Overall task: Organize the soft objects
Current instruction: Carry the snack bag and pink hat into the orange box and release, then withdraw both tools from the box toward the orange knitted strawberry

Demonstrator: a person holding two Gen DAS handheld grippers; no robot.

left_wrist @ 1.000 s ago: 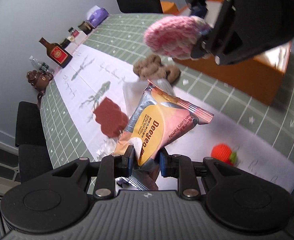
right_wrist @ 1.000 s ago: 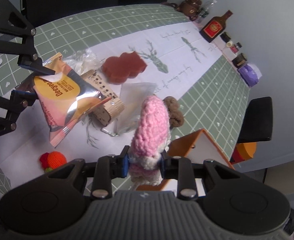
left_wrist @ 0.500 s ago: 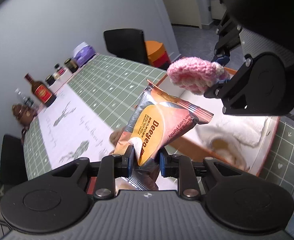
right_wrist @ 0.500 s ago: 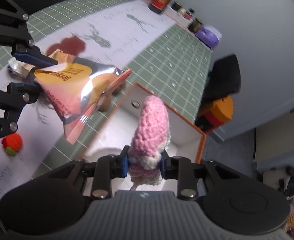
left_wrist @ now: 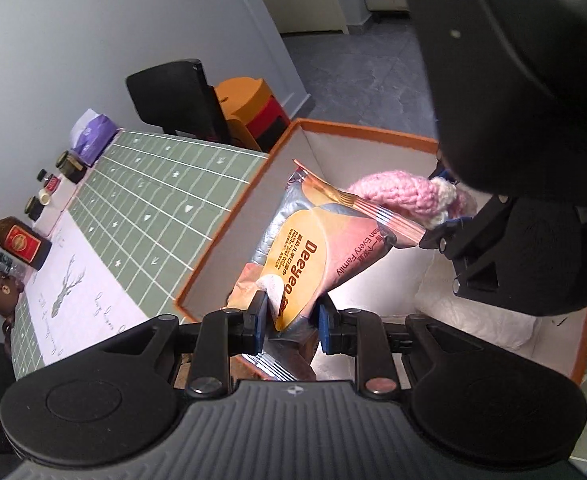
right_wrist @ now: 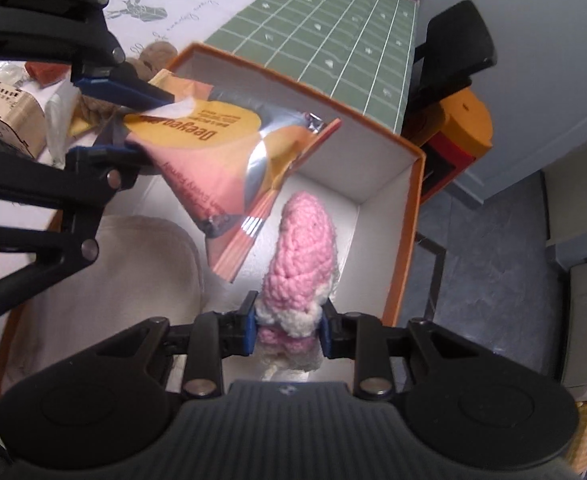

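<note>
My left gripper (left_wrist: 289, 318) is shut on a snack bag (left_wrist: 313, 248), orange, pink and silver, held over the orange-rimmed white box (left_wrist: 229, 224). The bag also shows in the right wrist view (right_wrist: 229, 160), above the box (right_wrist: 409, 208). My right gripper (right_wrist: 287, 330) is shut on a pink and white crocheted toy (right_wrist: 303, 260), held inside the box near its far corner. The toy also shows in the left wrist view (left_wrist: 405, 196), just behind the bag. A cream soft cloth (right_wrist: 105, 272) lies in the box.
The box stands at the end of a green grid table (left_wrist: 161, 196) with a white runner (left_wrist: 81, 300). Bottles and jars (left_wrist: 17, 240) line the wall side. A brown plush (right_wrist: 157, 54), a wooden block (right_wrist: 7, 112) and a red shape (right_wrist: 45, 72) lie beside the box. Chairs (right_wrist: 453, 44) stand beyond.
Both grippers have moved from above the table to over the box. The pink toy has gone lower into the box and the snack bag now hangs over its inside.
</note>
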